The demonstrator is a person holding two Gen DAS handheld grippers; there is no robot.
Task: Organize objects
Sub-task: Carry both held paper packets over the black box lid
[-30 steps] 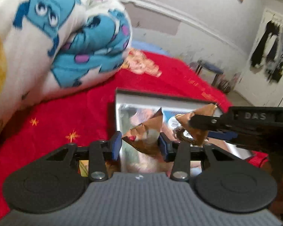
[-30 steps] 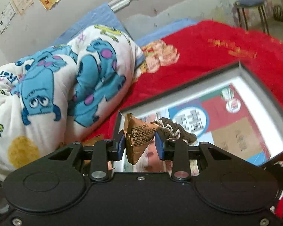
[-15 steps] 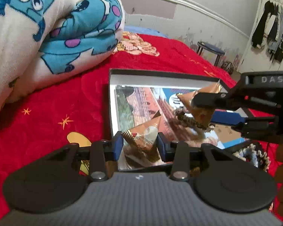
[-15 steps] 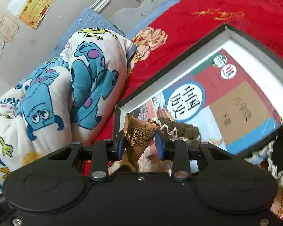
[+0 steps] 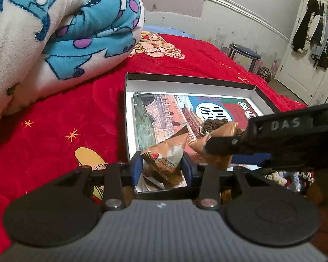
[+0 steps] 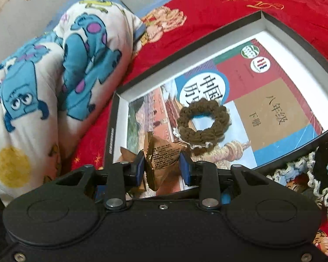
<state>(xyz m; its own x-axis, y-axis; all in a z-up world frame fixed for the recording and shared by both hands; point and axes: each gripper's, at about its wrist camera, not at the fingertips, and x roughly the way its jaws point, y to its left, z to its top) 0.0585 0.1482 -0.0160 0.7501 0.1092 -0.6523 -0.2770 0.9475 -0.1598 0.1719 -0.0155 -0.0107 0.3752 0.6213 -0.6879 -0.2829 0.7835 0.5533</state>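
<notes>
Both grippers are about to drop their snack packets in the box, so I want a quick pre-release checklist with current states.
1. Left gripper holds its chocolate packet: ok.
2. Right gripper holds its brown packet: ok.
3. Both packets over the box: ok.
4. Brown scrunchie apart from the right packet: cannot tell.
5. Grippers clear of each other: cannot tell, they are close.
6. Textbook lies flat in the box: ok.

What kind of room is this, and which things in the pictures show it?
Most likely a bedroom: a red embroidered bedspread with a folded white quilt printed with blue monsters on it, and dark clothes hanging on a white door.
</notes>
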